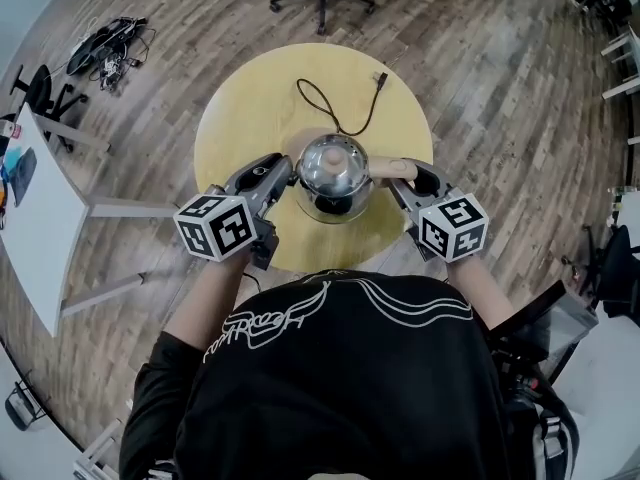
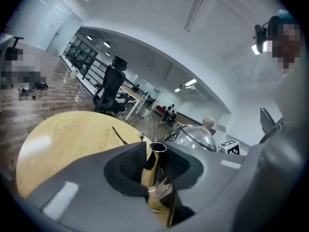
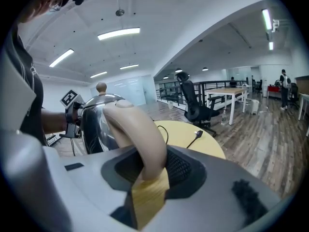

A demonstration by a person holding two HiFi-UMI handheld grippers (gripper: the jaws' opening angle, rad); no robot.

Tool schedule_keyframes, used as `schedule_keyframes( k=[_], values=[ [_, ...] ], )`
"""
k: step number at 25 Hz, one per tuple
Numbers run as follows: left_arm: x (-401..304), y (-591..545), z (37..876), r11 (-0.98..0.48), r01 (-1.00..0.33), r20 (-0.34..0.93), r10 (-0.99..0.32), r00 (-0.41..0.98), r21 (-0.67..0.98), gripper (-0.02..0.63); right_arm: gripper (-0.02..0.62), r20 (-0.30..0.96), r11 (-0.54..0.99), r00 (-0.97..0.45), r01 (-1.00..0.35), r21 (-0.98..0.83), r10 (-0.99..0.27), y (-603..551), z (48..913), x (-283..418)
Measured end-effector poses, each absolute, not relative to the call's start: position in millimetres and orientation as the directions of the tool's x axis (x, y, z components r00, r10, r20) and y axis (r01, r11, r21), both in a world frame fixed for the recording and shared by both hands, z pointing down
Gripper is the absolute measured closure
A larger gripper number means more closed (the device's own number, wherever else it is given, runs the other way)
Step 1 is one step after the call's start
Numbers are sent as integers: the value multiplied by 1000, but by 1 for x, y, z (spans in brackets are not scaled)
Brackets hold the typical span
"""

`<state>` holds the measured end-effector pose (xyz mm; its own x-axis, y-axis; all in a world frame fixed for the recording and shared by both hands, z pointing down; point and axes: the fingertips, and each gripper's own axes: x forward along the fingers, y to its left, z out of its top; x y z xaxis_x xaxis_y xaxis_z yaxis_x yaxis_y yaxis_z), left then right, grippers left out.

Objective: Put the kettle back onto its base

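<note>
Kettle [image 1: 333, 173], shiny and domed, sits between the two grippers over the near half of the round yellow table [image 1: 250, 118], just beyond the person's chest. The left gripper [image 1: 290, 171] has its jaws drawn narrow on the brass-coloured spout [image 2: 153, 166]. The right gripper [image 1: 400, 180] clamps wider on the beige handle [image 3: 137, 129], which fills the gap between its pads. A dark shape under the kettle's near edge [image 1: 335, 211] may be the base, but I cannot tell whether the kettle is seated on it or hanging just above.

Farther out, a black cord [image 1: 330, 108] loops across the table to a plug [image 1: 381, 78] near the far edge.

The spout looks smooth and tapered, so the left grip could slide, and the kettle would then swing on its handle. Lowered off-centre, it would likely rest tilted on the base.
</note>
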<state>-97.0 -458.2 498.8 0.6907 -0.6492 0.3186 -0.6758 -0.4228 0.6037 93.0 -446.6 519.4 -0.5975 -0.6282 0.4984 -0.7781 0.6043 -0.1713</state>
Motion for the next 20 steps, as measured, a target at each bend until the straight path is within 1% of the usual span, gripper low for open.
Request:
schedule_keyframes(
  k=[6,11,20],
  values=[
    [-105,-488,518,-474,-697,347,-629,695,537,529,465,532,614,-591,-773,-158,-607,-479,544,81],
    [-113,-505,533,-498,-712,367,-623,691,495,531,465,560,627,-562,-773,-94,-609,-500,557,70],
    [-121,-512,531,-503,-715,340,-645,684,486,531,465,564,629,-570,-769,-112,-597,-510,564,61]
  ],
)
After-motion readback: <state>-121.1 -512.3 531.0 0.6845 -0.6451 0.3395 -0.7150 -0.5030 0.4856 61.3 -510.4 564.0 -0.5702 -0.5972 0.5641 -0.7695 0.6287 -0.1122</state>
